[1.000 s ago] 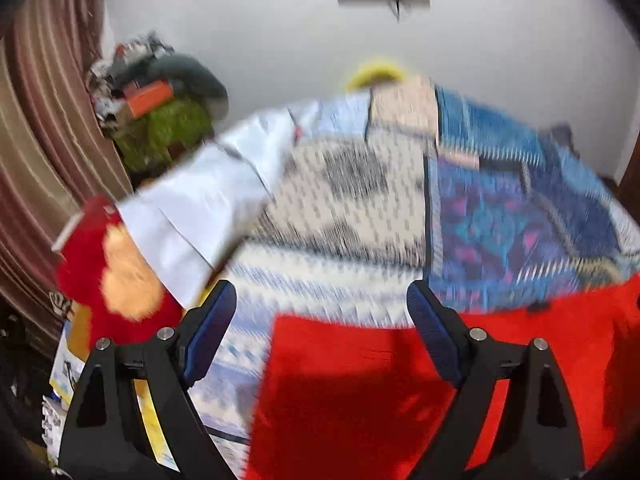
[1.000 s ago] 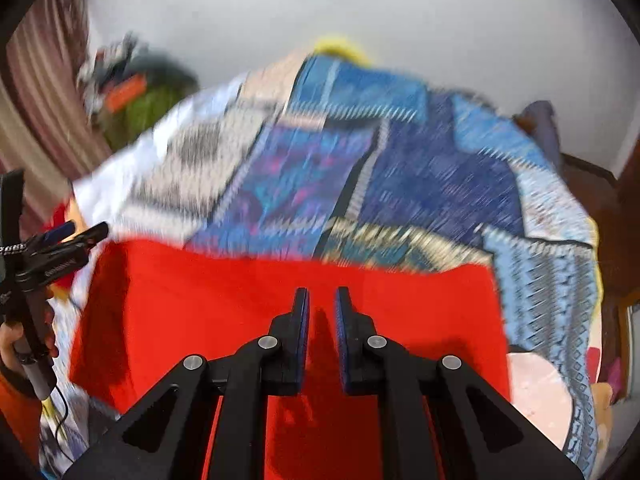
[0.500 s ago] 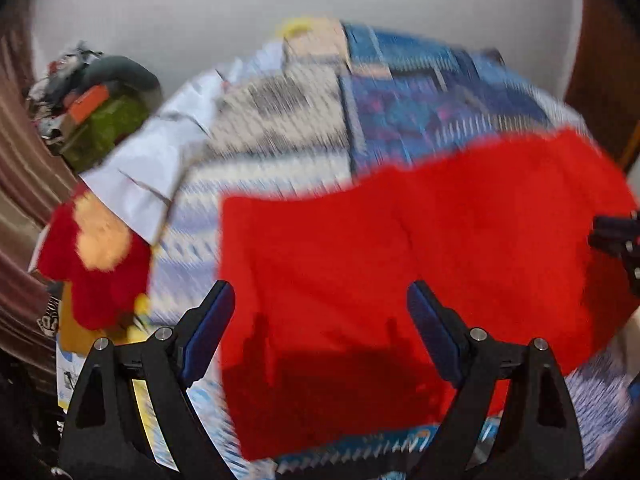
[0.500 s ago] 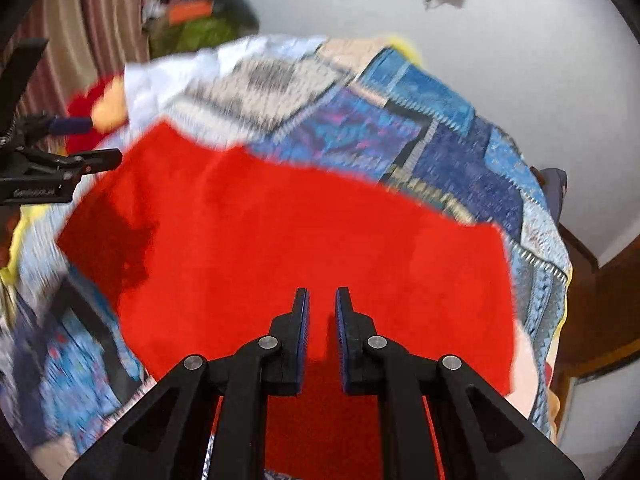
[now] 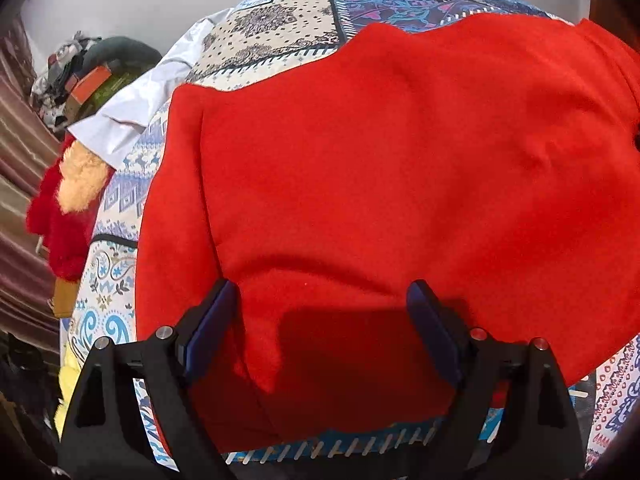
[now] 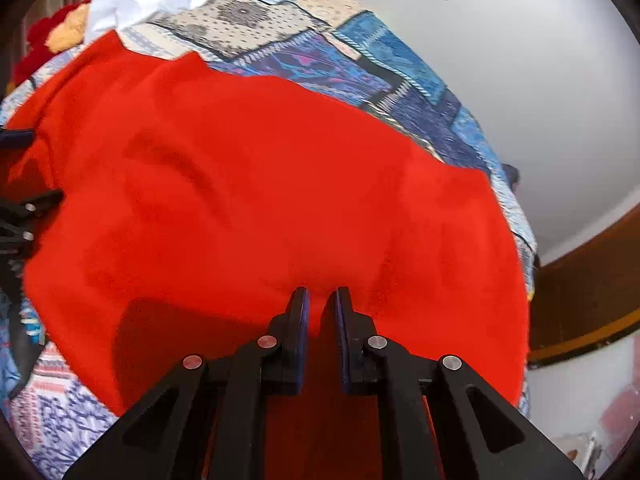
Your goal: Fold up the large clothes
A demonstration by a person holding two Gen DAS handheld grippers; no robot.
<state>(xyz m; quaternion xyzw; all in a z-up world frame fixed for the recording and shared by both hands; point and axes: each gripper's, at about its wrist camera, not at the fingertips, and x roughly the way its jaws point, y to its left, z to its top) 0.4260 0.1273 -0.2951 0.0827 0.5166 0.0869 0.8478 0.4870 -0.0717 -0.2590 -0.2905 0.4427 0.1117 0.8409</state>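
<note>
A: Change since the earlier frames: both grippers have come down toward the bed, and the red garment (image 5: pixel 400 168) now fills most of each view where it once took only the near strip.

B: Item one, the red garment. Where is it?

A: Spread over the patchwork bedspread (image 5: pixel 280 28), wrinkled in the middle, its far edge across the blue and cream patches. A seam or folded edge runs down its left side in the left wrist view. Its near edge hangs at the near side of the bed.

B: Item two, left gripper (image 5: pixel 320 328).

A: Jaws stand wide apart, over the near part of the garment. The cloth lies below and between the blue pads, with a shadow under them (nothing is pinched, as far as the view shows).

B: Item three, right gripper (image 6: pixel 321 320).

A: Jaws drawn nearly together, and red cloth fills the narrow gap between the pads, so it is clamped on the garment's near edge. The fabric puckers just ahead of the tips.

B: Other entries?

A: White cloth (image 5: pixel 132 112) at the bedspread's far left corner; a red and tan plush toy (image 5: pixel 68 200) beside it at the left; a heap of clutter (image 5: pixel 92 72) against the grey wall (image 6: pixel 500 60).
</note>
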